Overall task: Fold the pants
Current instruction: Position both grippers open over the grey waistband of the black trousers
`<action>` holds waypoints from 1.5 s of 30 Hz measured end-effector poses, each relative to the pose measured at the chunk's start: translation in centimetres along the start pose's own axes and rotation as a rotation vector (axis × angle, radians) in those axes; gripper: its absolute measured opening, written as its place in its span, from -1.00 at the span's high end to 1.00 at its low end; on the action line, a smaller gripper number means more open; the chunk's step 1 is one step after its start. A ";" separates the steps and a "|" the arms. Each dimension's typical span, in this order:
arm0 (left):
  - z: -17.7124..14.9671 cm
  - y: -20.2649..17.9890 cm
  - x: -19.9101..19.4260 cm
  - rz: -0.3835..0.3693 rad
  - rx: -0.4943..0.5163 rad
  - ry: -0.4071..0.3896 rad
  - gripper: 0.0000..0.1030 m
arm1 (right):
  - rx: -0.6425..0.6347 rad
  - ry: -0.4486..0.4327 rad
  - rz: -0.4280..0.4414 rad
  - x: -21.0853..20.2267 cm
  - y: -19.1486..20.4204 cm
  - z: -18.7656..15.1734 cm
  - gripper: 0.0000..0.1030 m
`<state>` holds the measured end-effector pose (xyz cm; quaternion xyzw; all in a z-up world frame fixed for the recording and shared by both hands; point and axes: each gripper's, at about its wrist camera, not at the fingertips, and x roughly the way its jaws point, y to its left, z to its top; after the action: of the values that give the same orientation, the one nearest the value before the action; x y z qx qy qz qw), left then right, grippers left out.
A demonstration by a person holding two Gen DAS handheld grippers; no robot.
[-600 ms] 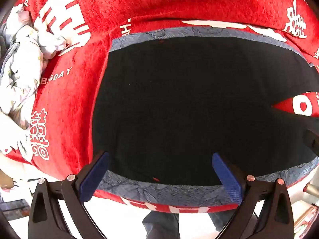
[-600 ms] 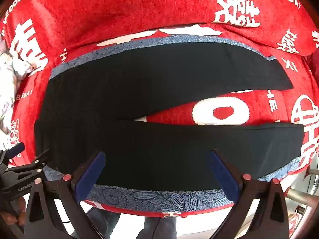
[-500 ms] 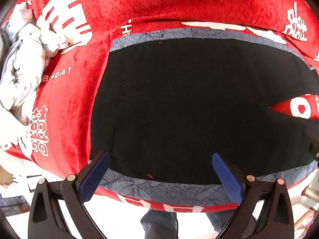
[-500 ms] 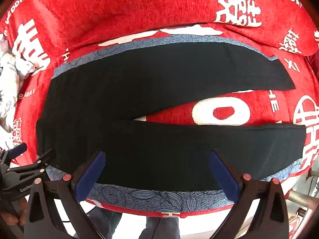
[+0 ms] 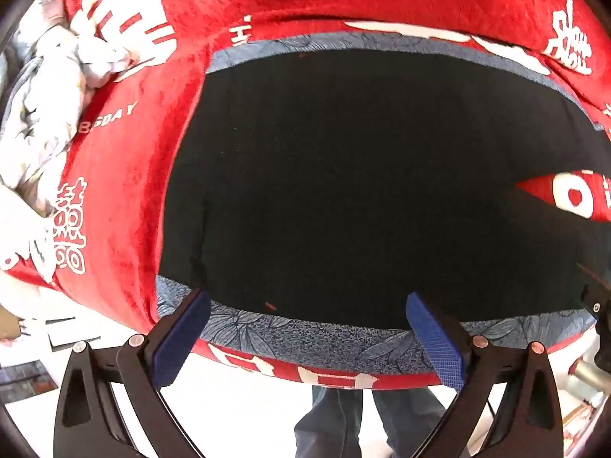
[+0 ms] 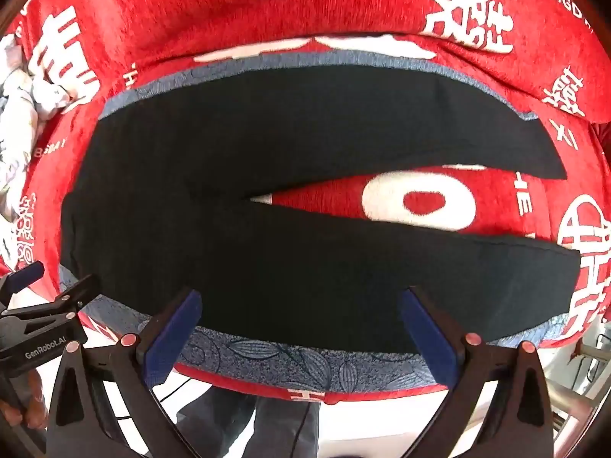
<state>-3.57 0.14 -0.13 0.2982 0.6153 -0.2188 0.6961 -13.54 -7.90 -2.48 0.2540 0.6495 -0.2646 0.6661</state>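
Black pants lie flat on a blue-grey leaf-patterned mat over a red blanket, waist at the left, both legs spread rightward in a V. In the left wrist view the waist and seat of the pants fill the middle. My left gripper is open and empty, above the near waist edge of the pants. My right gripper is open and empty, above the near edge of the near leg. The left gripper also shows in the right wrist view at the far left.
The red blanket with white characters covers the table. A crumpled white floral cloth lies at the left. The table's near edge is just below the grippers, with a person's legs beyond it.
Both views have pulled back slightly toward the near edge; more of the mat's near border shows. The pants have not moved and both grippers stay open.
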 end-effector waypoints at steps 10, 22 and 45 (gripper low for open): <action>0.5 0.2 1.7 -0.033 0.044 0.034 -1.00 | 0.040 0.004 -0.037 0.6 1.6 -0.6 -1.00; 0.1 0.8 1.7 -0.033 0.066 0.017 -1.00 | 0.059 0.057 -0.055 1.8 2.6 -0.9 -1.00; -1.0 0.3 2.1 -0.034 0.050 0.053 -1.00 | 0.018 0.079 -0.083 2.6 3.3 -1.4 -1.00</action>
<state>-3.80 1.19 -2.23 0.3105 0.6331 -0.2379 0.6680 -12.27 -4.57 -5.12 0.2434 0.6827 -0.2876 0.6261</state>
